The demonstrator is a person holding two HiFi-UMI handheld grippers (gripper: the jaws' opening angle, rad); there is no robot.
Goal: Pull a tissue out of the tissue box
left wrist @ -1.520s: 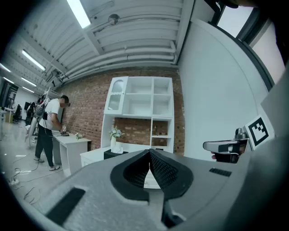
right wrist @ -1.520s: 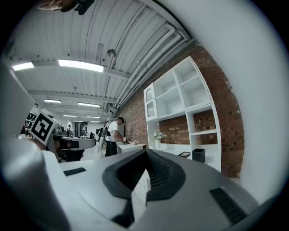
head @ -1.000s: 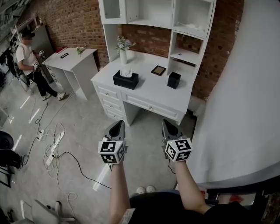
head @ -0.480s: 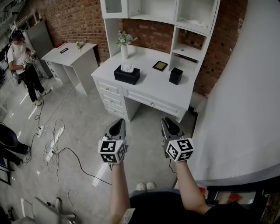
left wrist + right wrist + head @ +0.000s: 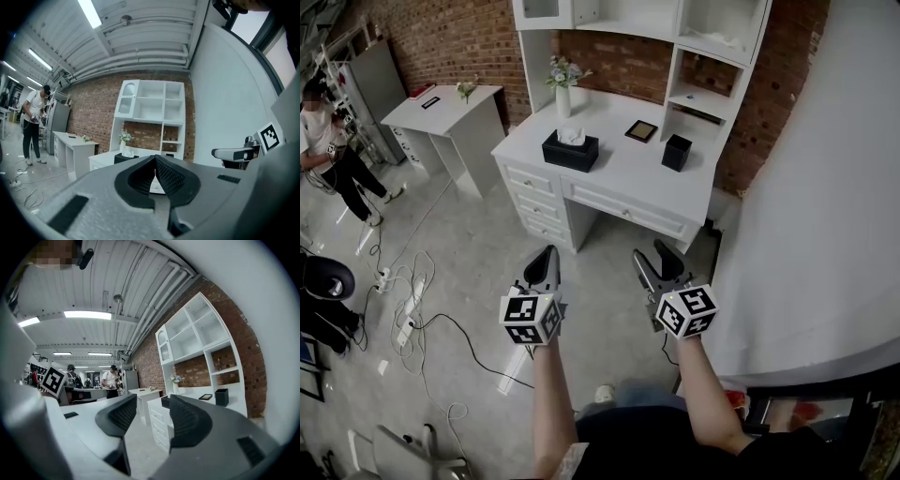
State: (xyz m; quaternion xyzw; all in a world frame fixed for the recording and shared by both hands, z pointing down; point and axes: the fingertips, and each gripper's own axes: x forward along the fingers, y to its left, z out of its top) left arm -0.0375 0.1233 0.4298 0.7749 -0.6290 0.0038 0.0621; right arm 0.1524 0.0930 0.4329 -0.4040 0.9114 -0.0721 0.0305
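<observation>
left gripper point(image 5: 546, 257): jaws clenched, empty | right gripper point(image 5: 653, 255): jaws opening, nothing between | black tissue box point(image 5: 570, 152): on white tabletop point(image 5: 630, 180), beside vase point(image 5: 563, 99), well apart from both grippers

1. White desk point(image 5: 614, 178) with drawers, set against the brick wall, hutch shelves above
2. Black tissue box point(image 5: 570, 152) on the left part of the top; white tissue point(image 5: 571, 136) sticks up from it
3. White vase point(image 5: 563, 98) with flowers behind the box, apart from it
4. Dark picture frame point(image 5: 640, 130) mid-desk toward the back; black cube pot point(image 5: 676, 152) just right of it
5. Smaller side table point(image 5: 450, 117) at left carries a small plant point(image 5: 467, 90) and a flat dark item point(image 5: 429, 102)
</observation>
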